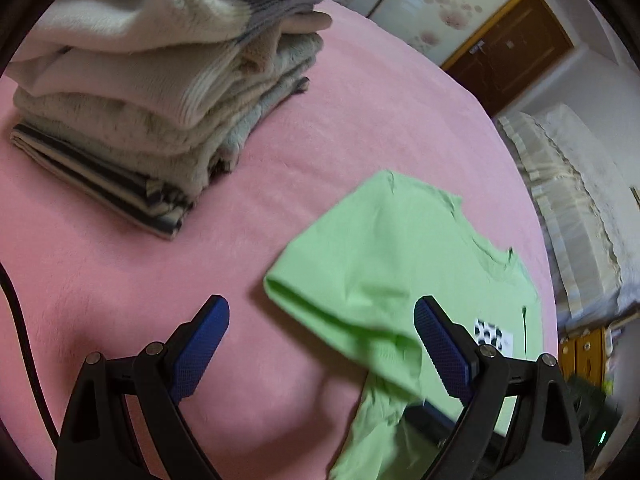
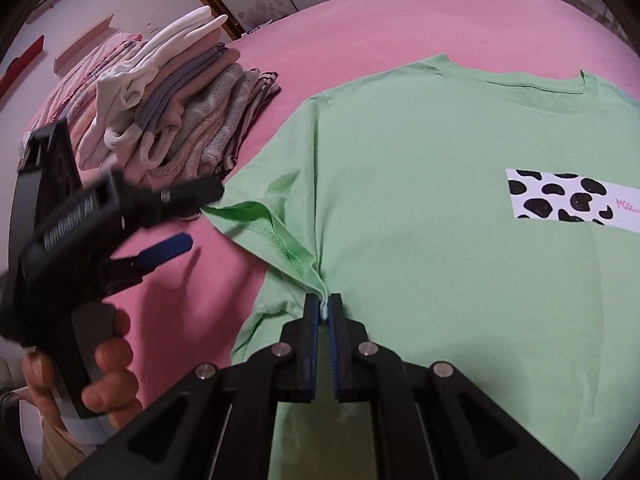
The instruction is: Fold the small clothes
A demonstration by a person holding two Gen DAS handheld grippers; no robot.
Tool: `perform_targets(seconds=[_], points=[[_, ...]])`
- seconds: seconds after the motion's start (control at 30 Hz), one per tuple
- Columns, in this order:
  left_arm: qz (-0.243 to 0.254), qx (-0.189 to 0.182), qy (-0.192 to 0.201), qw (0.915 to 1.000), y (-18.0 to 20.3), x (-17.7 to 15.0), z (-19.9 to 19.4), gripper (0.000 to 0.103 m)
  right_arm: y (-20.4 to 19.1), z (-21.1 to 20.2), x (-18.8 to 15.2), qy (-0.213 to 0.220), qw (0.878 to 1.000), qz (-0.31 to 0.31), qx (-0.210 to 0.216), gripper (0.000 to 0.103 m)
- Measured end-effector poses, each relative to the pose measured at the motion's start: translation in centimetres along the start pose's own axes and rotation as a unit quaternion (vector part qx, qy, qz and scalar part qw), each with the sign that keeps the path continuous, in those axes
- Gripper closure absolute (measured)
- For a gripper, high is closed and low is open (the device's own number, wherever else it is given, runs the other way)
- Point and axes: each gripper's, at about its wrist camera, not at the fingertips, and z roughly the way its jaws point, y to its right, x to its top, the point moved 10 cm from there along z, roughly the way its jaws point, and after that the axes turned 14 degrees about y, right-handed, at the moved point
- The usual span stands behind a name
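Right gripper (image 2: 325, 307) pinches a fold of the green shirt (image 2: 440, 208) at its armpit seam. Shirt lies flat on the pink bed (image 2: 360, 24), beside the folded pile (image 2: 172, 120). Left gripper (image 1: 320, 344) hangs open, empty, over the shirt's sleeve.

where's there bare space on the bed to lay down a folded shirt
Bare pink sheet lies between the folded stack and the green T-shirt, and beyond its collar. The sleeve side is crowded by the open left gripper and the pinching right gripper.
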Motion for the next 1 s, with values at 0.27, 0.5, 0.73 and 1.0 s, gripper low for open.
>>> perform_targets(seconds=[0.27,0.5,0.73,1.0], points=[[-0.032,0.039,-0.037,0.9981,-1.8,-1.5,1.7,0.014,0.4,-0.8,0.0,0.008,1.000,0.005,0.015,0.098],[-0.086,0.020,-0.041,0.9952,-2.0,-2.0,2.8,0.049,0.8,-1.7,1.0,0.034,0.999,0.014,0.021,0.098],[-0.093,0.029,-0.025,0.9949,-0.5,-0.8,3.9,0.096,0.6,-1.8,0.5,0.034,0.999,0.000,0.019,0.098],[0.051,0.014,0.033,0.9981,8.1,3.5,2.4,0.098,-0.5,-2.0,0.9,0.037,0.998,0.024,0.055,0.098]])
